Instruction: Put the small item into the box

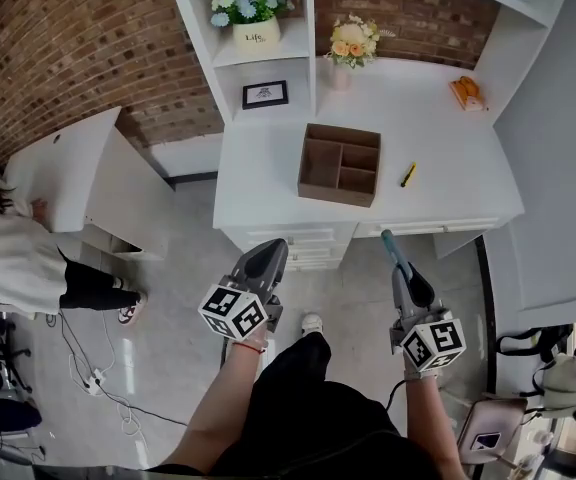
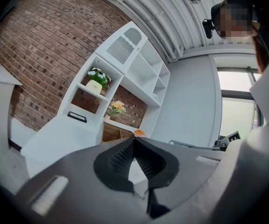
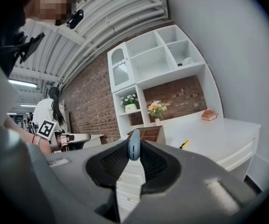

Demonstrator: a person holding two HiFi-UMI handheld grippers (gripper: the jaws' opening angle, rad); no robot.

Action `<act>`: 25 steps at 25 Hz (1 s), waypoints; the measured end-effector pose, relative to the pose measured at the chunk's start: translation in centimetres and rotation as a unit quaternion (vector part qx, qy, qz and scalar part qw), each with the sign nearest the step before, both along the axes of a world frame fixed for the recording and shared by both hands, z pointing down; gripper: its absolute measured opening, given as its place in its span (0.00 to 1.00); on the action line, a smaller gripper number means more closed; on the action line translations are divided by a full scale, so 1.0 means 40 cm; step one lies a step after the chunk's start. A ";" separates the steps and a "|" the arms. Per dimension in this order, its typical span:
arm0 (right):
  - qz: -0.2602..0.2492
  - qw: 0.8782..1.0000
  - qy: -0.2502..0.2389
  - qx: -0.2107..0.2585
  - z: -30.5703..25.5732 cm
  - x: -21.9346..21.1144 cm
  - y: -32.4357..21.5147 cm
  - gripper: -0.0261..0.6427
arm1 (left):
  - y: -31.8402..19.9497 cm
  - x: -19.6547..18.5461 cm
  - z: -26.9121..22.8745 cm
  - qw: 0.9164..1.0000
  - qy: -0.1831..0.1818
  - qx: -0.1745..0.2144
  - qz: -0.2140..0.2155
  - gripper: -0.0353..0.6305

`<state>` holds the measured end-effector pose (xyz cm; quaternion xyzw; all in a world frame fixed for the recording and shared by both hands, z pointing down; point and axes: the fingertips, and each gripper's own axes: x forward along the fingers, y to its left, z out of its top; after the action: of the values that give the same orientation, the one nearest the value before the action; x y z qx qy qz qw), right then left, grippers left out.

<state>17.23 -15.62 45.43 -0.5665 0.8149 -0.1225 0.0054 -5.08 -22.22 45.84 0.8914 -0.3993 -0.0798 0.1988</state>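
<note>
Snugly in right gripper (image 3: 133,154): small item (image 3: 133,143)

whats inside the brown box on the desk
The box shows three compartments, one large and two smaller, and all look bare. The strip of floor just behind its near wall is hidden from the head view.

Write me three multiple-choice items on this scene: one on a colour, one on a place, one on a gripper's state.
1. The box is:
A. white
B. brown
C. green

2. The yellow item lies:
A. inside the box
B. under the desk
C. on the desk, right of the box

3. The right gripper is:
A. shut on a blue-grey small item
B. open and empty
C. shut on the yellow item

Answers:
1 B, the head view shows brown walls and dividers.
2 C, it rests on the white top, apart from the box.
3 A, the right gripper view shows the jaws clamped on it.
</note>
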 end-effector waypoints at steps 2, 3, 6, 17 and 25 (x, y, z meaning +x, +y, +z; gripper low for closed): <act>0.000 1.000 0.000 -0.004 0.005 0.007 -0.031 0.14 | -0.034 0.009 0.004 1.000 0.000 -0.002 0.002 0.06; 0.000 1.000 0.001 -0.006 0.006 0.010 -0.047 0.14 | -0.051 0.014 0.006 1.000 0.000 -0.004 0.003 0.06; -0.001 1.000 0.004 -0.012 0.014 0.016 -0.098 0.14 | -0.099 0.027 0.014 1.000 0.000 -0.007 0.007 0.06; -0.022 0.999 0.019 -0.037 0.060 -0.009 -0.250 0.14 | -0.240 0.044 0.059 1.000 -0.004 -0.019 0.016 0.06; -0.037 0.997 0.034 -0.057 0.085 -0.029 -0.321 0.14 | -0.290 0.072 0.082 0.999 -0.005 -0.026 0.034 0.06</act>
<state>16.07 -28.48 48.85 -0.5391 0.8268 -0.1493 -0.0590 -2.19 -33.84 49.13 0.8994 -0.3720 -0.0580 0.2223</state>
